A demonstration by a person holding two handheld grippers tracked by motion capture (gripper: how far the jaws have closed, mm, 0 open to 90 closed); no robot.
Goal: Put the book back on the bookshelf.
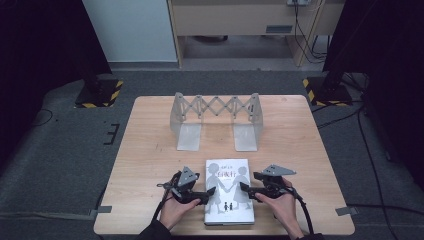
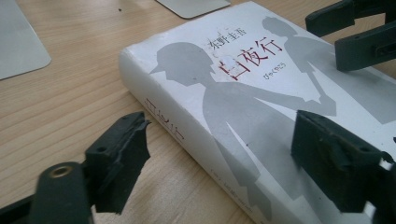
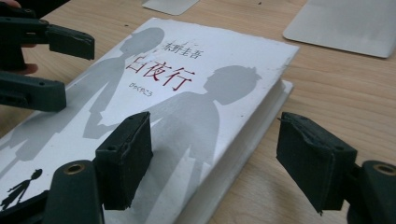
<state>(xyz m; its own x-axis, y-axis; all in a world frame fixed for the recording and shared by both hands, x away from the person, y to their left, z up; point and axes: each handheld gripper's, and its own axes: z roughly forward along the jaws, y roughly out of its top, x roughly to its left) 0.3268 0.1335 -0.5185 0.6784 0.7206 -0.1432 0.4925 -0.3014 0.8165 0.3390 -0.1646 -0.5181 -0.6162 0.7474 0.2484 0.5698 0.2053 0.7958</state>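
Flat on the table, book lies between spread left gripper and right gripper.

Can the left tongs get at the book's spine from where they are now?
Probably yes. The left tongs are open, one jaw over the bare table beside the spine, the other over the book cover. Nothing lies between; the right tongs sit at the far edge.

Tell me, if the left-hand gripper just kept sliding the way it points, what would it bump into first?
Most likely the white paperback book: the left gripper points at its spine edge, its open jaws straddling that edge.
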